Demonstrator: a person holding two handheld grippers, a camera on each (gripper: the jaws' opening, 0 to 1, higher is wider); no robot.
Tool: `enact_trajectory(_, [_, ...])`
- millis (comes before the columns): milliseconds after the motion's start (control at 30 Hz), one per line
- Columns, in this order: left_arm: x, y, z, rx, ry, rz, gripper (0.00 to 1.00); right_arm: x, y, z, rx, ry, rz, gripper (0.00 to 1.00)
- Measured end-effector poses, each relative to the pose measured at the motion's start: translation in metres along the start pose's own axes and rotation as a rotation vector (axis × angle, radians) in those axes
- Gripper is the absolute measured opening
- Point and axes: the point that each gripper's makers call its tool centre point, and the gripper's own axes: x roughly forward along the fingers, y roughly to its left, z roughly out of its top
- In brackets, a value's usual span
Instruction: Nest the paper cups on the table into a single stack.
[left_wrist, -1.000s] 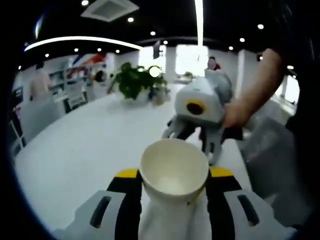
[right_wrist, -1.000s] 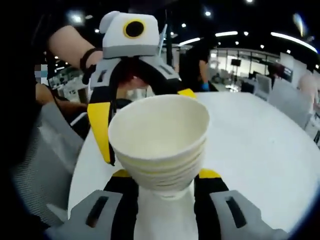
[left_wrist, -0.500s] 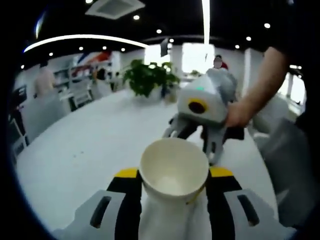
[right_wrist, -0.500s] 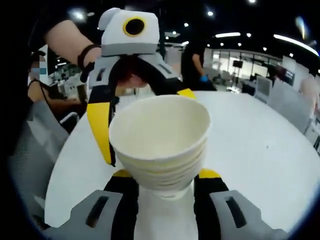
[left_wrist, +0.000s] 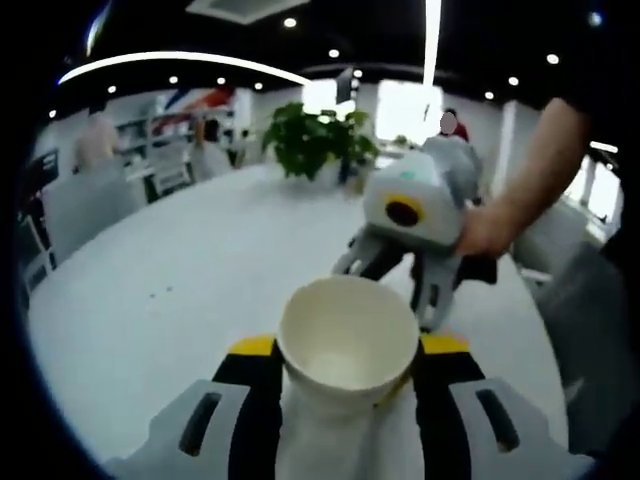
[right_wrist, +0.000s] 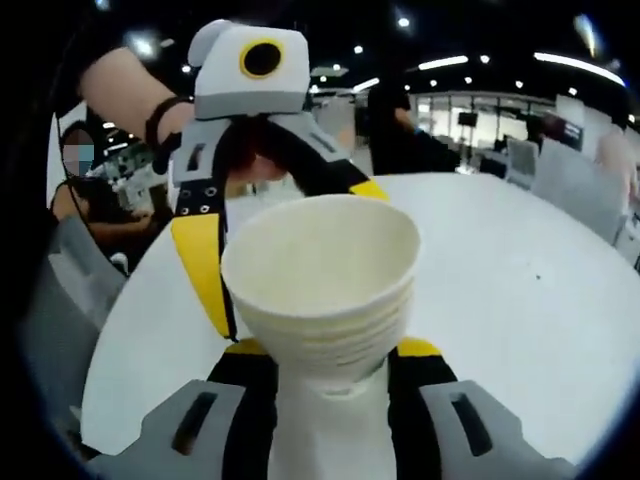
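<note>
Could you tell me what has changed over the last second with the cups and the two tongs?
Very little. Both views have shifted slightly against the room, so the hands drifted a bit. The left tongs stay shut on the single paper cup, and the right tongs stay shut on the nested stack of cups. Nothing was picked up or released, and the single cup has not yet gone into the stack. The white table is as before.

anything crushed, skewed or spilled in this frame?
Nothing stands out. The single cup in the left gripper and the nested stack in the right gripper look round, undented and empty.
</note>
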Motion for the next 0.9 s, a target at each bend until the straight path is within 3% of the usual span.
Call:
enact_trajectory(300, [0.001, 0.003, -0.011, 0.063, 0.042, 0.018, 0.55, 0.003, 0.001, 0.000, 0.011, -0.003, -0.013, 0.42])
enact_trajectory(600, [-0.001, 0.006, -0.010, 0.004, 0.015, 0.044, 0.70, 0.002, 0.003, -0.004, 0.028, 0.001, -0.033, 0.53])
enact_trajectory(900, [-0.024, -0.003, -0.007, -0.013, -0.004, 0.066, 0.73, -0.018, 0.010, -0.014, 0.039, 0.018, -0.068, 0.60])
